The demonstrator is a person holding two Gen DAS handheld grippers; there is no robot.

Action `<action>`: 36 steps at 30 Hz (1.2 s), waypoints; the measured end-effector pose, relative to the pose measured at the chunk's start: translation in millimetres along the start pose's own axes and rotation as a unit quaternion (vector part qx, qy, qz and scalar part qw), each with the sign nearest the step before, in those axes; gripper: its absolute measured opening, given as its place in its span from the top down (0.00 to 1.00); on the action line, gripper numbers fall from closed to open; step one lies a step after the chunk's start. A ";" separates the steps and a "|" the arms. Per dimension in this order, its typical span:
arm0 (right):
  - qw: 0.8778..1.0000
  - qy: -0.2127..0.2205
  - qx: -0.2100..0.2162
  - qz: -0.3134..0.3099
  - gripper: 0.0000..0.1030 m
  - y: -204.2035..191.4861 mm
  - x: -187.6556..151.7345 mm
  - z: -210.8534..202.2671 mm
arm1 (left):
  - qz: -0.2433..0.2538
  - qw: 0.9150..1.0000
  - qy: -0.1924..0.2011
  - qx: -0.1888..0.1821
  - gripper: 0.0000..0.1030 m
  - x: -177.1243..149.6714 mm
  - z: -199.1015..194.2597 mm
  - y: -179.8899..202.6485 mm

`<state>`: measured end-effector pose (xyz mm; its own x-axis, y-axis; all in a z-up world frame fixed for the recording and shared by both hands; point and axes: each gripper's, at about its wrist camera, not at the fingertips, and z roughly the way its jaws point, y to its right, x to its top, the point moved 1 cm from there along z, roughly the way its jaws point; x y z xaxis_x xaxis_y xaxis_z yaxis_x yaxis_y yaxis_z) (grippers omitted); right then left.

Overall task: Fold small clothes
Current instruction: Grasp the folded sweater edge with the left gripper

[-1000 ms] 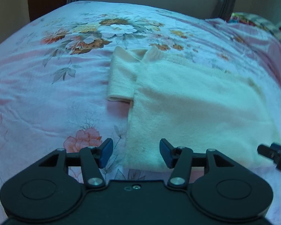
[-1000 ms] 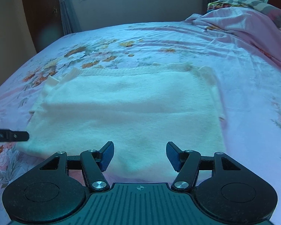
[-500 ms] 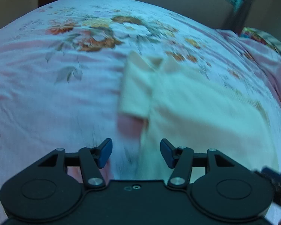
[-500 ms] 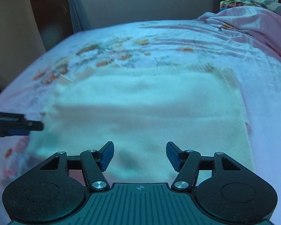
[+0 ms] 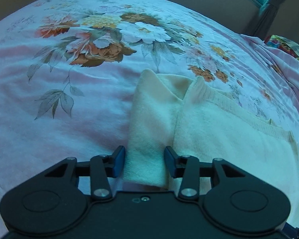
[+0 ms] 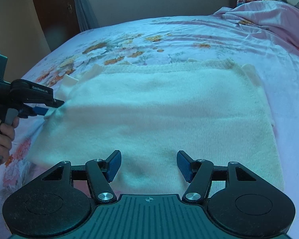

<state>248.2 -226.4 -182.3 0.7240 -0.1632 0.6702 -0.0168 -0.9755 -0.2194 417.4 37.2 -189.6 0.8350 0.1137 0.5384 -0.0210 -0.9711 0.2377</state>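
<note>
Sleeve [image 5: 149, 131] sat between the closing left tool [image 5: 144, 164], pads not yet biting; right tool [image 6: 149, 166] spread above the sweater [image 6: 159, 109]. Pinch deep before folding.

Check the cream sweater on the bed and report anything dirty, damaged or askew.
The cream sweater has dark smudges near its closest hem, just ahead of the right gripper, and yellowish discolouring along its right edge. Otherwise it lies flat on the floral bedsheet; no tears show.
</note>
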 end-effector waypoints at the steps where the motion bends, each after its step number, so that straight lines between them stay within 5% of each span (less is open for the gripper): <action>1: 1.000 0.000 -0.001 0.002 0.40 1.1 -0.7 0.2 | -0.002 1.000 0.000 0.000 0.60 0.2 -1.8 -0.4; 9: 1.000 0.001 0.000 0.005 0.40 1.4 -3.3 -6.6 | -0.061 0.997 -0.016 -0.051 0.45 -17.2 -29.0 -9.4; 14: 1.000 0.000 0.002 0.006 0.40 -3.4 -5.8 -10.3 | -0.085 0.990 -0.035 -0.103 0.62 -33.1 -22.5 -8.4; 20: 1.000 0.001 0.001 0.001 0.40 -4.4 -6.3 -11.3 | -0.154 0.979 -0.029 -0.131 0.63 -28.6 -7.1 -18.0; 31: 0.999 0.008 -0.022 0.024 0.40 12.1 8.3 -7.2 | -0.078 0.993 -0.023 -0.087 0.58 -30.2 -17.5 -0.3; 36: 0.999 0.008 -0.020 0.025 0.40 13.6 7.0 -12.3 | -0.101 0.988 -0.032 -0.114 0.56 -35.8 -21.6 -10.7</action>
<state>244.6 -242.7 -171.9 0.7105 -0.2141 0.6704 -0.0811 -0.9712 -0.2242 375.8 48.1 -193.9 0.8674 0.2795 0.4118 0.0322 -0.8572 0.5140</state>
